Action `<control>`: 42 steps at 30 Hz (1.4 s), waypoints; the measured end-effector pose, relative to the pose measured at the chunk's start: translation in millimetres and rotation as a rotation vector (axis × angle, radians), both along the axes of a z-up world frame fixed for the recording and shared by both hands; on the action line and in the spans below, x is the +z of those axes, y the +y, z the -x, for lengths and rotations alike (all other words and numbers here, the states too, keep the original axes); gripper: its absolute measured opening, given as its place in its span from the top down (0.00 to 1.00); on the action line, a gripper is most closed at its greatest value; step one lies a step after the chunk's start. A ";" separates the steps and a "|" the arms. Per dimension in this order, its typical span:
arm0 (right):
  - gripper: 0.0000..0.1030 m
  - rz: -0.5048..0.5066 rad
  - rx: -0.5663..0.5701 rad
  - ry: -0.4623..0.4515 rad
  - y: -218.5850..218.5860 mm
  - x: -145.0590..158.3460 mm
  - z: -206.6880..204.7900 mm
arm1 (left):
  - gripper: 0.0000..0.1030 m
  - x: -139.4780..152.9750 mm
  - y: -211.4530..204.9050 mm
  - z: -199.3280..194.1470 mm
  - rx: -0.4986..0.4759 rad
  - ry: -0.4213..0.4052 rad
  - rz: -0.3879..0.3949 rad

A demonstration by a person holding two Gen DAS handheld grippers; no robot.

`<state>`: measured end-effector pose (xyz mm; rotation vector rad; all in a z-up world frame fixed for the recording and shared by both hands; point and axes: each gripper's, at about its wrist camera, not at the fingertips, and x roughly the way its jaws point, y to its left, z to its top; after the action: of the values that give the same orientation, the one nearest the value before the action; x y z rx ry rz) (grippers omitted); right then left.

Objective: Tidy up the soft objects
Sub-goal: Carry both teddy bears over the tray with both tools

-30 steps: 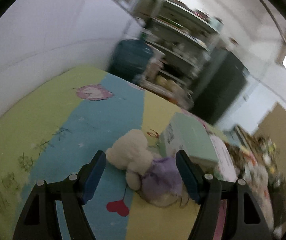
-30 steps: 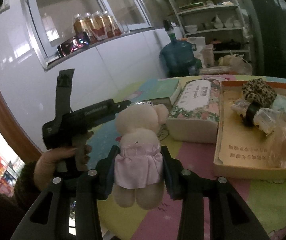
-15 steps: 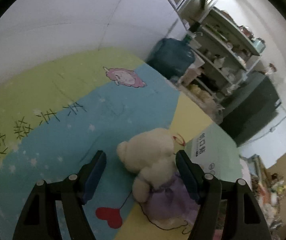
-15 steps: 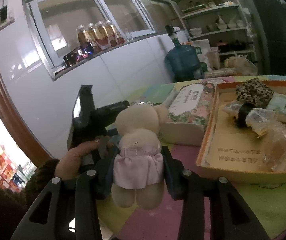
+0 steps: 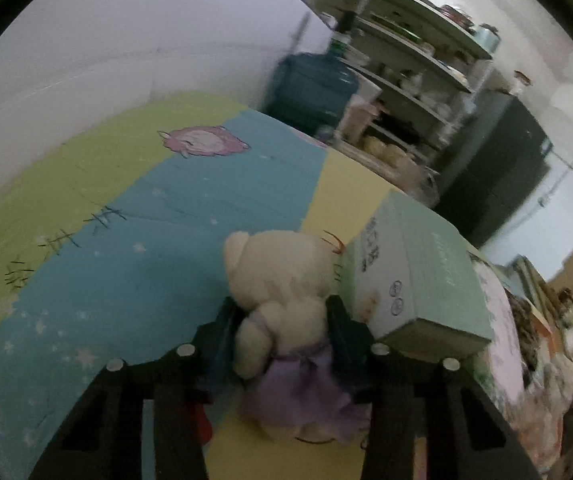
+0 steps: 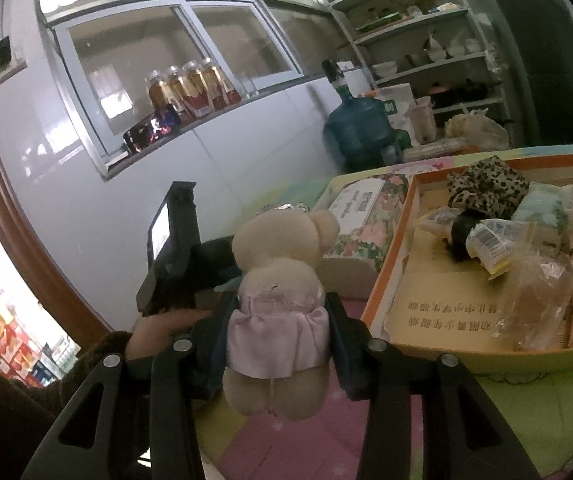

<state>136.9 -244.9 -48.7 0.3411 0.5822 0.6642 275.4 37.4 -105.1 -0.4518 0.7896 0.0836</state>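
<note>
The left gripper (image 5: pixel 282 316) is closing on a cream plush bear in a lilac skirt (image 5: pixel 282 320) lying on the colourful mat (image 5: pixel 166 208) against a pale green box (image 5: pixel 418 276); blur hides whether its pads touch yet. The right gripper (image 6: pixel 278 316) clasps a second bear in a pink skirt (image 6: pixel 278 312), jaws easing apart, beside an orange tray (image 6: pixel 390 264) whose far side is cut off.

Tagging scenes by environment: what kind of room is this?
Probably a home kitchen or dining area: open shelves of bowls and dishes, a blue water-cooler jug on the floor, and a table under a cartoon-print cloth.
</note>
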 end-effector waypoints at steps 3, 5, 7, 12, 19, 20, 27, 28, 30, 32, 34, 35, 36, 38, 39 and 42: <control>0.55 -0.013 -0.001 -0.006 -1.9 -0.2 1.1 | 0.60 -0.7 7.0 0.0 -0.044 -0.007 0.039; 0.55 -0.019 0.001 -0.002 -1.9 -0.8 0.9 | 0.61 0.0 9.7 2.4 -0.061 -0.011 0.050; 0.55 -0.021 0.003 0.000 -1.5 -0.6 0.3 | 0.61 0.4 11.7 8.2 -0.071 -0.019 0.056; 0.55 -0.021 0.021 -0.011 5.6 2.7 -0.2 | 0.61 9.7 16.8 24.8 -0.051 -0.051 0.029; 0.55 -0.017 0.043 -0.009 19.6 4.7 -1.9 | 0.61 48.9 7.1 57.0 -0.067 -0.156 -0.115; 0.55 -0.014 0.042 -0.010 21.0 5.4 -1.3 | 0.61 55.1 4.6 61.7 -0.071 -0.175 -0.127; 0.56 0.009 0.000 -0.047 22.4 14.5 8.2 | 0.61 91.0 -13.2 90.9 -0.102 -0.301 -0.194; 0.56 0.015 -0.015 -0.055 21.4 16.5 10.2 | 0.61 94.8 -15.2 93.8 -0.105 -0.314 -0.202; 0.56 0.020 -0.038 -0.072 19.0 19.9 13.4 | 0.61 101.4 -21.0 101.4 -0.116 -0.343 -0.209; 0.56 0.026 -0.064 -0.084 16.2 22.3 17.0 | 0.61 103.4 -27.5 110.2 -0.132 -0.354 -0.210; 0.56 0.034 -0.092 -0.089 11.7 24.3 20.4 | 0.61 104.6 -33.4 111.8 -0.155 -0.358 -0.207; 0.56 0.036 -0.105 -0.091 9.4 25.2 22.6 | 0.61 104.0 -38.0 113.0 -0.170 -0.359 -0.205; 0.56 0.038 -0.115 -0.092 7.3 25.9 23.9 | 0.61 103.3 -42.5 113.1 -0.181 -0.357 -0.204; 0.56 0.043 -0.143 -0.100 1.4 27.5 28.7 | 0.61 99.3 -53.1 112.1 -0.213 -0.347 -0.203; 0.56 0.044 -0.153 -0.103 -1.3 28.0 31.0 | 0.61 97.4 -57.8 111.2 -0.226 -0.342 -0.202; 0.56 0.050 -0.184 -0.109 -10.9 28.6 38.8 | 0.61 93.4 -73.2 110.3 -0.270 -0.333 -0.198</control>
<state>98.0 -255.8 -20.1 0.3060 0.4566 0.4866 165.1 -35.7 -11.6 -0.1614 0.5021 -0.1607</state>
